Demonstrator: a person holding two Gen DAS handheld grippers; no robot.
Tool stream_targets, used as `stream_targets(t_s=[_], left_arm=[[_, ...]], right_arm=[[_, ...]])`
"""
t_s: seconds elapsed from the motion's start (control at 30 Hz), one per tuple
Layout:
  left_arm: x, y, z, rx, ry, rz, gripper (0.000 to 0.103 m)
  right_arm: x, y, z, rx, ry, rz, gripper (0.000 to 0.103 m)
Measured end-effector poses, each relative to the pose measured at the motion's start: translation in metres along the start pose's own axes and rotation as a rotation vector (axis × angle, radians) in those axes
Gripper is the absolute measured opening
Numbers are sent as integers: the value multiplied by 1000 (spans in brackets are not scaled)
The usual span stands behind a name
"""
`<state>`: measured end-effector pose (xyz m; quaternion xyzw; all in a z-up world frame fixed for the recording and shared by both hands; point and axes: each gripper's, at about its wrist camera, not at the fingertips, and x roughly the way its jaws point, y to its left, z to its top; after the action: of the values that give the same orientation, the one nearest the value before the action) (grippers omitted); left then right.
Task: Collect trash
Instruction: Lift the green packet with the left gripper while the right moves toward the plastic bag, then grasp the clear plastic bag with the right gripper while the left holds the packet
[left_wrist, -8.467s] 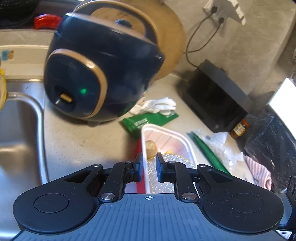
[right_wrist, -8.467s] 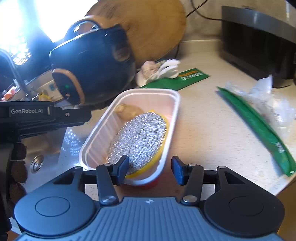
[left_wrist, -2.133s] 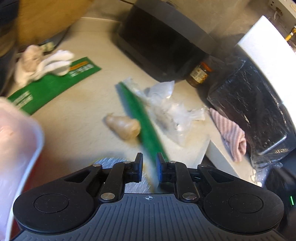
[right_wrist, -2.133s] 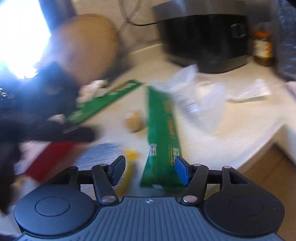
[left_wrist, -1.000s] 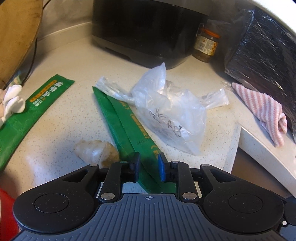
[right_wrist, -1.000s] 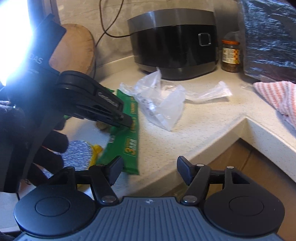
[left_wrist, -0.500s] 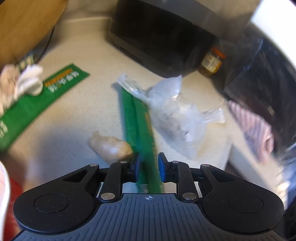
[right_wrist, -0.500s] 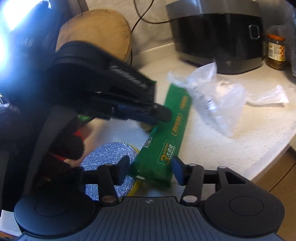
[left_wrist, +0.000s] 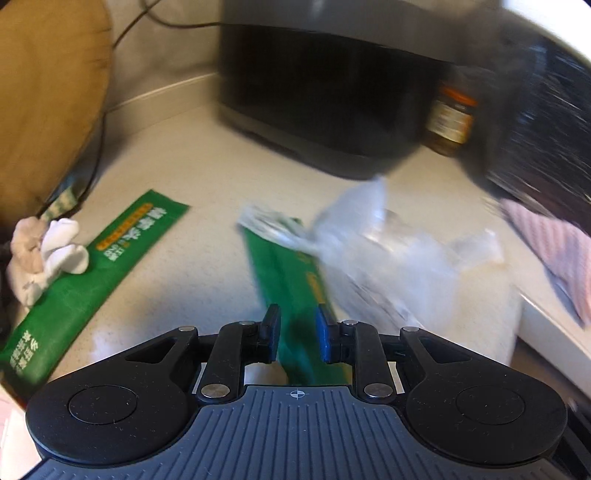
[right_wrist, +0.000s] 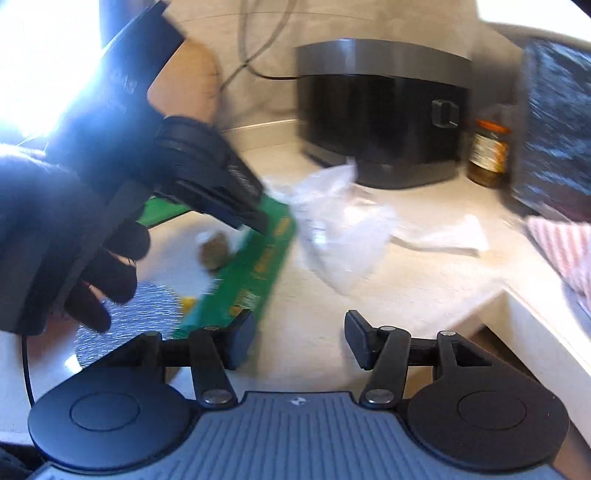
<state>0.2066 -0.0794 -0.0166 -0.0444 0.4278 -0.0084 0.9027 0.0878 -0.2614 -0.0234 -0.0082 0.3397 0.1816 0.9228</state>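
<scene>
The right tongs (right_wrist: 299, 341) fill the near edge, jaws apart after just opening a little, with nothing between them; the left pad (right_wrist: 242, 338) sits at the near end of a long green wrapper (right_wrist: 255, 266). The left tongs (right_wrist: 258, 221), held by a black-gloved hand (right_wrist: 55, 236), are on that wrapper's far part. Right of the wrapper lies a crumpled clear plastic bag (right_wrist: 343, 229) on the pale table (right_wrist: 424, 280). Left of it are a brownish lump (right_wrist: 216, 251) and a silvery scouring pad (right_wrist: 136, 317). Far back stand a black cooker (right_wrist: 376, 129) and a jar (right_wrist: 487, 153).
</scene>
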Motion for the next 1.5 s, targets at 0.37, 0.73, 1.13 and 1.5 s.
stream_targets(t_s=[0.37, 0.73, 1.13, 1.5], left_arm=[[30, -22, 3, 201, 34, -1, 45], [33, -6, -3, 132, 28, 1, 56], [-20, 21, -19, 8, -34, -129, 34], [-103, 49, -41, -34, -116, -123, 34]], right_arm=[[-2, -14, -16, 71, 24, -35, 60], [6, -25, -10, 85, 11, -57, 62], [37, -36, 41, -7, -63, -75, 77], [134, -11, 85, -159, 74, -82, 83]])
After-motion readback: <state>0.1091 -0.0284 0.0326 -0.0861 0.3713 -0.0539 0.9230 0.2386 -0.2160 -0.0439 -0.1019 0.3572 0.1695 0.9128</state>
